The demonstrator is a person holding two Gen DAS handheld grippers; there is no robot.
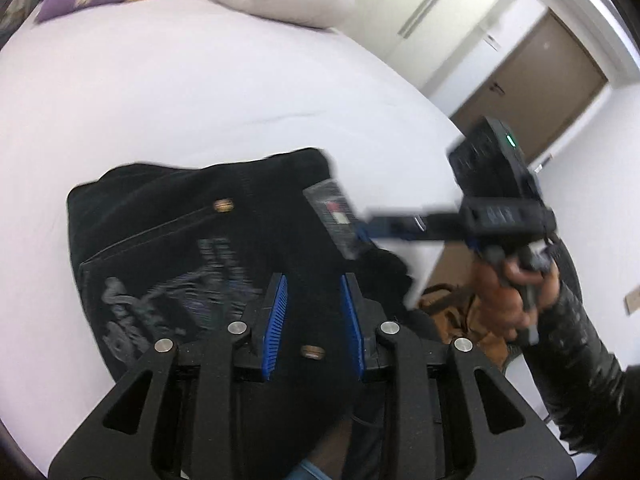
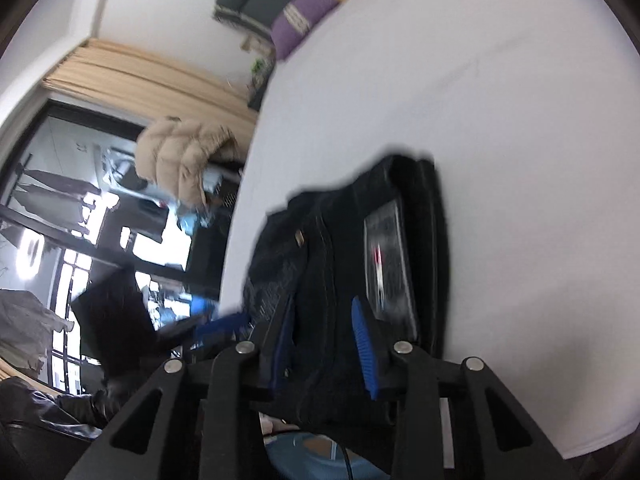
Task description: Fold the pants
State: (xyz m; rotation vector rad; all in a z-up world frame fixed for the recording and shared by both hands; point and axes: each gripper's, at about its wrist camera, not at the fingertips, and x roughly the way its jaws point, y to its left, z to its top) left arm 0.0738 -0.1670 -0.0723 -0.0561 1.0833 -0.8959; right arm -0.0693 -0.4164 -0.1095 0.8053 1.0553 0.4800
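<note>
Lying across most of both views, the wide white-sheeted bed is the landmark here, and the black denim pants with a grey printed graphic sit on it near its closest edge, already bunched into a thick, folded bundle. They look heavy and fairly stiff for cloth, yet floppy at the edges, so a hold on the doubled waistband by the woven label patch, or on a layered corner, should carry best. The left gripper hovers over the bundle, its blue-padded fingers spread apart with nothing visibly pinched. The right gripper also stands parted astride the fabric, though motion blur makes contact uncertain. Small brass rivets dot the pocket.
</note>
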